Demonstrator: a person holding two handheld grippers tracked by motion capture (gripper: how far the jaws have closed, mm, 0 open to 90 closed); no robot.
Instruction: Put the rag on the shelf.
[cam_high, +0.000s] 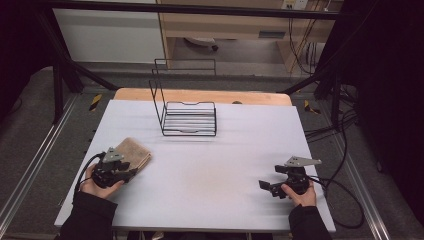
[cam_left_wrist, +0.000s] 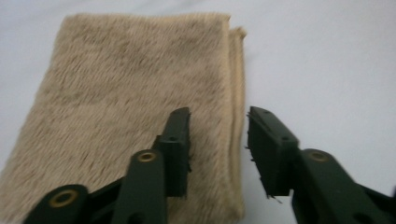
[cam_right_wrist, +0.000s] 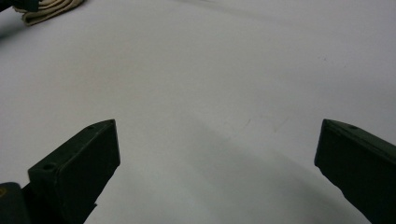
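Left gripper lower left of high view, jaws part-open astride folded edge of beige towel, not pinching. Right gripper lower right, jaws wide, nothing between, over white table.

Overall light: even and moderate on the white tabletop; surroundings dark at both sides.
Shadows: soft, a broad grey one between the right gripper's jaws.
Glare: none seen.
Sharpness: high view slightly soft; towel beyond the left gripper's jaws mildly blurred.
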